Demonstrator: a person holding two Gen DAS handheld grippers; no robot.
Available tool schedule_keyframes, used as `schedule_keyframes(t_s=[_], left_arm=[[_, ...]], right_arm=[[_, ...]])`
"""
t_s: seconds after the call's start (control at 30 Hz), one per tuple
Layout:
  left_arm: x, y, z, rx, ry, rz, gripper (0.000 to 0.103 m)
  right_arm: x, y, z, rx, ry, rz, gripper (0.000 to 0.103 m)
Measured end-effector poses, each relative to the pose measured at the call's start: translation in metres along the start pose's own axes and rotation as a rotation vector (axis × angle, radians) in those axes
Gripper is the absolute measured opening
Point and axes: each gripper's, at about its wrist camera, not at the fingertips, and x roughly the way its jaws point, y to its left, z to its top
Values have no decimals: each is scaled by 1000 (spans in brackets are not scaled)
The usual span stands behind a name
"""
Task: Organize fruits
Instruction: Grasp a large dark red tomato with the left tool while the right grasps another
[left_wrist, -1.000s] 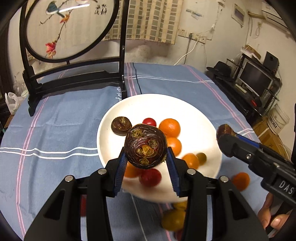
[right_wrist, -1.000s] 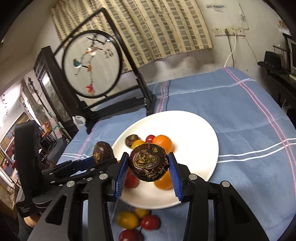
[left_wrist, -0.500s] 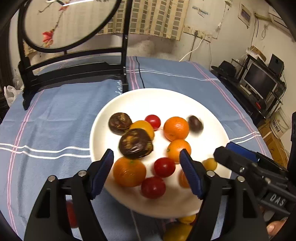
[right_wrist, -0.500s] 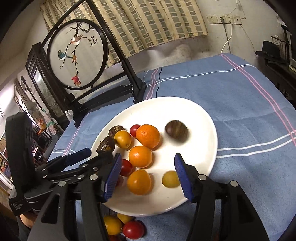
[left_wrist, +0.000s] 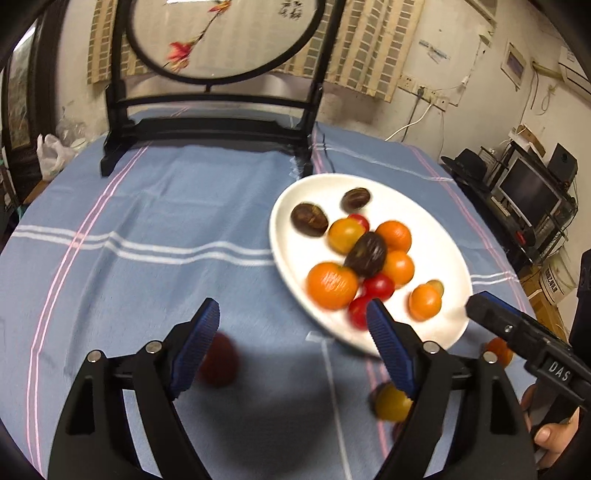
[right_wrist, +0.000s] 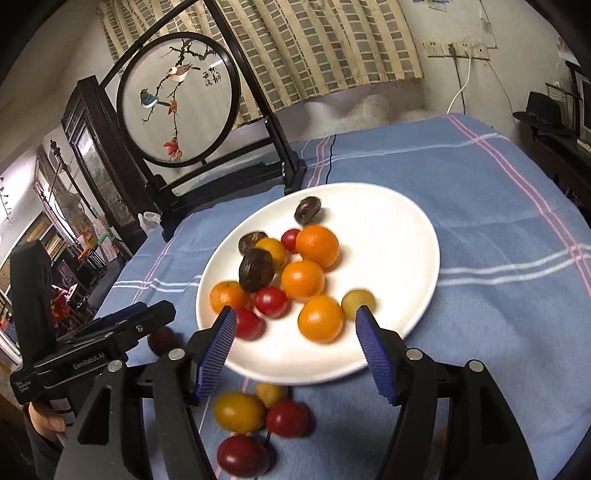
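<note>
Blue striped cloth (left_wrist: 155, 206) covers the table, and a dark wooden stand with a round embroidered bird screen (right_wrist: 179, 96) sits at its far side before a checked curtain. On the cloth rests a white plate (right_wrist: 391, 229) holding oranges, red and yellow tomatoes and dark brown chestnuts. The left gripper (left_wrist: 291, 345) hovers over bare cloth just left of the plate, its blue-padded jaws spread wide and empty; a blurred red fruit (left_wrist: 218, 360) lies on the cloth just inside its left finger, and a yellow tomato (left_wrist: 391, 400) sits by its right finger. The right gripper (right_wrist: 295, 350) hangs over the plate's near rim, jaws also wide apart and empty, an orange (right_wrist: 320, 318) on the plate showing between its fingers. Below the rim, two yellow tomatoes (right_wrist: 238, 411) and two red tomatoes (right_wrist: 287, 418) lie loose on the cloth.
</note>
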Motion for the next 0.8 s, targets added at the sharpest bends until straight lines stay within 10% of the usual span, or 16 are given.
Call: schedule_keyframes(t_s=[0.6, 0.8], left_arm=[[12, 37, -29, -50, 53, 96, 79], [31, 39, -31, -35, 87, 138, 42]], right_arm=[[-18, -4, -40, 18, 22, -26, 79], [-19, -2, -41, 7, 21, -21, 79]])
